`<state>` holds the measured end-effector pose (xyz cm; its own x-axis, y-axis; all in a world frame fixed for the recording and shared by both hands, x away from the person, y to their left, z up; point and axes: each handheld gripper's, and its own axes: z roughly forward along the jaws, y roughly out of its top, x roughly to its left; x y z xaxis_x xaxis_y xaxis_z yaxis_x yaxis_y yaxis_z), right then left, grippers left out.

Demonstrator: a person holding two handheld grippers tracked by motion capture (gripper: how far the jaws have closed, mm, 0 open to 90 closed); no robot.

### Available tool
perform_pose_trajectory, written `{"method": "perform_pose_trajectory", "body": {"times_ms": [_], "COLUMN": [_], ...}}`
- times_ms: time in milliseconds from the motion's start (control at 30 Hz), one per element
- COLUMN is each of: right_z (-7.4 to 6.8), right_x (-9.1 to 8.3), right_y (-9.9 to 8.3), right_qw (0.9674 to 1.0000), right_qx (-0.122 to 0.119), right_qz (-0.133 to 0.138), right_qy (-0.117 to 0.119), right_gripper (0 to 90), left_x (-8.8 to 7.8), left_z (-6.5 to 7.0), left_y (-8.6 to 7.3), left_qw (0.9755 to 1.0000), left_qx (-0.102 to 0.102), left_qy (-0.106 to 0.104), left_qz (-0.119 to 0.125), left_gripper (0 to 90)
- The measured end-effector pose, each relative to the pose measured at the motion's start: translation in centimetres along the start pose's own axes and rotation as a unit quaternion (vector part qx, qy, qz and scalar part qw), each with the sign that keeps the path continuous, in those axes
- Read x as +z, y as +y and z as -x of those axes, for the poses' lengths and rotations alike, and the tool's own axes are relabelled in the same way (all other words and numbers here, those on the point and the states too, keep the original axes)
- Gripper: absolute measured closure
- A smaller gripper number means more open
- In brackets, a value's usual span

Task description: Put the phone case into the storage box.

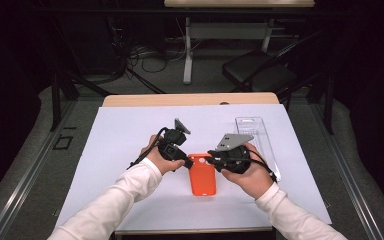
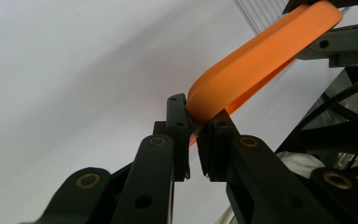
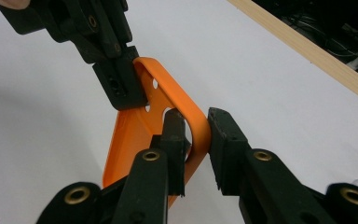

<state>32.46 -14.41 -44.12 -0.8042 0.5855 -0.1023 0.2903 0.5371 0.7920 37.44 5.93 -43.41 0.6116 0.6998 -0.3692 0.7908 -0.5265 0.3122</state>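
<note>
White paper (image 1: 130,135) covers my table, and the orange phone case (image 1: 202,175) sits mid-sheet. My left gripper (image 2: 193,126) pinches one top corner and my right gripper (image 3: 196,128) clamps the rim opposite, probably to flex it between them.

We're looking at a brightly lit white surface (image 1: 130,145) from above, the room around it sunk in near black. Light falls from overhead, so shadows stay soft and short. The high view is a touch grainy. Up close, the tongs loom blurred at the bottom edges, and a broad grey shadow crosses the sheet.
</note>
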Motion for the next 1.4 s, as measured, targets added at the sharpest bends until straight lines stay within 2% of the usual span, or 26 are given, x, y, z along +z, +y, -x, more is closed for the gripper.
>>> {"method": "perform_pose_trajectory", "body": {"times_ms": [500,900,967,1200,1400], "right_z": [-0.43,-0.51,-0.47,-0.29,-0.03], "right_x": [-0.06,-0.05,-0.18,-0.14,-0.19], "right_y": [0.39,0.47,0.57,0.56,0.5], "right_qw": [0.9994,0.9992,0.9992,0.9992,0.9996], "right_qx": [-0.019,-0.02,-0.021,-0.023,-0.014], "right_qz": [-0.023,-0.028,-0.026,-0.023,-0.021], "right_qy": [-0.016,-0.021,-0.024,-0.022,-0.013], "right_gripper": [79.4,80.1,80.1,80.2,80.2], "left_x": [0.08,0.03,-0.01,-0.14,-0.39], "left_z": [0.14,0.01,-0.02,-0.15,-0.2], "left_y": [-0.06,-0.16,-0.19,-0.24,-0.3], "left_qw": [1.0,1.0,0.9999,0.9997,0.9994], "left_qx": [0.0,-0.001,-0.002,-0.002,0.005], "left_qy": [0.001,-0.008,-0.012,-0.019,-0.023], "left_qz": [0.001,0.003,0.011,0.017,0.024], "left_gripper": [82.8,82.0,81.4,78.9,76.2]}}
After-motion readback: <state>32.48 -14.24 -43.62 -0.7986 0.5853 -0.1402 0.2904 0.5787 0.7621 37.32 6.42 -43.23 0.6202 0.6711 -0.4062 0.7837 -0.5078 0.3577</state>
